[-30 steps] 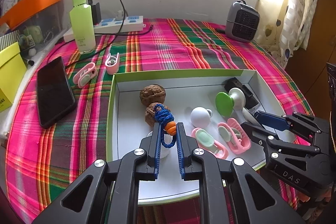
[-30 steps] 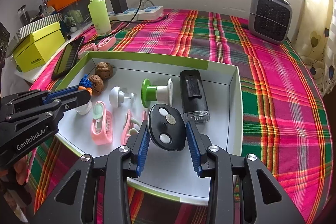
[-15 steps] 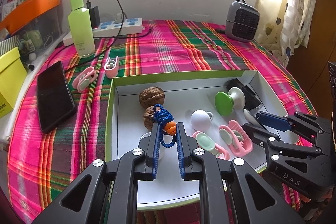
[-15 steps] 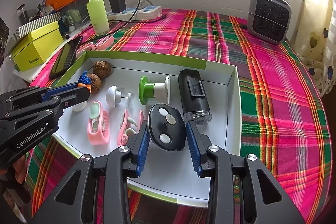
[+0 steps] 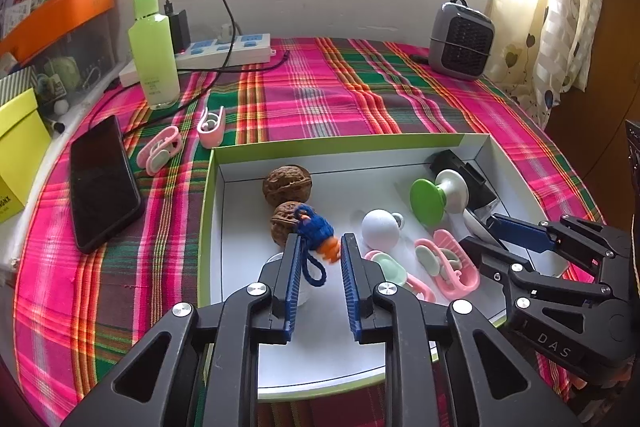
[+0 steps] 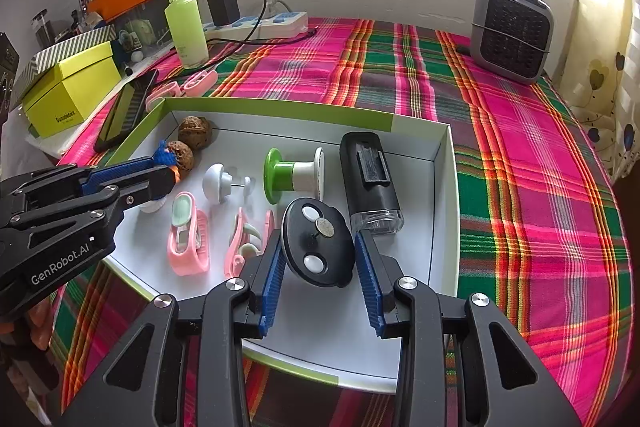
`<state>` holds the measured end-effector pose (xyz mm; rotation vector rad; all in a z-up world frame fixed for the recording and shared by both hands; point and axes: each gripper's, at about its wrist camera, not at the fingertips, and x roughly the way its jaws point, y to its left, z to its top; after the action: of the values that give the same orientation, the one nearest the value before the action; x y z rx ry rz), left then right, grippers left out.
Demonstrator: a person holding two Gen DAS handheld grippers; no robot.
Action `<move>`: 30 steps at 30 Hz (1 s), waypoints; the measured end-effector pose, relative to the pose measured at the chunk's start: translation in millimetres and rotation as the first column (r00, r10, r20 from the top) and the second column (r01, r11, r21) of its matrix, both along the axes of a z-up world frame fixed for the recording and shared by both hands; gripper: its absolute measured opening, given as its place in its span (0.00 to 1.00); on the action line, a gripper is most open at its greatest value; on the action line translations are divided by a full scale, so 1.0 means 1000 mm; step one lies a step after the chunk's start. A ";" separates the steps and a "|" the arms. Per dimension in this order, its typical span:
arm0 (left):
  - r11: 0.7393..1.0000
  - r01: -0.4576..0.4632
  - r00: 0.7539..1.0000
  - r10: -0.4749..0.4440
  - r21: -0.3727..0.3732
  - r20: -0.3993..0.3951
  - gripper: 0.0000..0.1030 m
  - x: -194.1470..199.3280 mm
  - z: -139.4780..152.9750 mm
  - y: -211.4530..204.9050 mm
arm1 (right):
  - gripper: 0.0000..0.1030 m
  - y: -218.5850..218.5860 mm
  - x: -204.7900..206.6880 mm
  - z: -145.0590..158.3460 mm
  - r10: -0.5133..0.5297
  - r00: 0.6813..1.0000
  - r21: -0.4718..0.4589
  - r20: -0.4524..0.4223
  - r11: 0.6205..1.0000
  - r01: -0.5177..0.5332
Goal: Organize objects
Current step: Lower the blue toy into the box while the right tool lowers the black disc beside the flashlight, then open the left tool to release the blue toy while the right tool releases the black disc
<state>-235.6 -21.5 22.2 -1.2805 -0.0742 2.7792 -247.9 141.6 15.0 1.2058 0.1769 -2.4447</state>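
A white tray with a green rim point(image 5: 212, 187) lies on the plaid cloth. My left gripper point(image 5: 320, 243) hovers over the tray's left part and its jaws are opening. A blue and orange knitted charm point(image 5: 316, 231) sits loose and blurred between the jaws, beside two walnuts point(image 5: 287, 183). My right gripper point(image 6: 318, 239) is shut on a black oval disc with white buttons point(image 6: 318, 247) above the tray's front. In the tray lie a white knob point(image 5: 380, 227), a green and white spool point(image 6: 294, 175), pink clips point(image 6: 188, 239) and a black device point(image 6: 370, 179).
Left of the tray lie a black phone point(image 5: 102, 183) and two pink clips point(image 5: 160, 151). A green bottle point(image 5: 154, 47) and a power strip point(image 5: 224, 51) stand at the back left, a grey heater point(image 5: 460, 39) at the back right. A yellow box point(image 6: 72, 91) sits far left.
The left jaws have parted, and the knitted charm, gripped upright before, now leans right and looks blurred. The right gripper still clamps the black disc in the same spot.
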 end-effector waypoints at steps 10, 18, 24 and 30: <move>1.000 -0.002 1.000 0.002 0.004 0.001 0.26 0.001 0.000 0.001 | 0.36 0.000 0.001 0.001 0.003 1.000 -0.007 -0.006 1.000 -0.003; 1.000 -0.001 1.000 0.001 0.011 0.004 0.31 0.003 0.001 0.002 | 0.37 0.000 0.003 0.002 0.001 1.000 -0.014 -0.008 1.000 -0.001; 1.000 -0.003 1.000 0.003 0.011 0.001 0.32 0.006 0.003 0.002 | 0.40 0.004 0.007 0.005 -0.012 1.000 -0.025 -0.018 1.000 0.011; 1.000 -0.015 1.000 0.015 0.006 -0.016 0.33 0.016 0.009 0.001 | 0.41 0.007 0.015 0.014 -0.018 0.999 -0.049 -0.041 0.999 0.016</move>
<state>-219.3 -20.7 31.2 -1.2609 -0.0917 2.7994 -233.4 148.3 28.8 1.1412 0.1180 -2.4756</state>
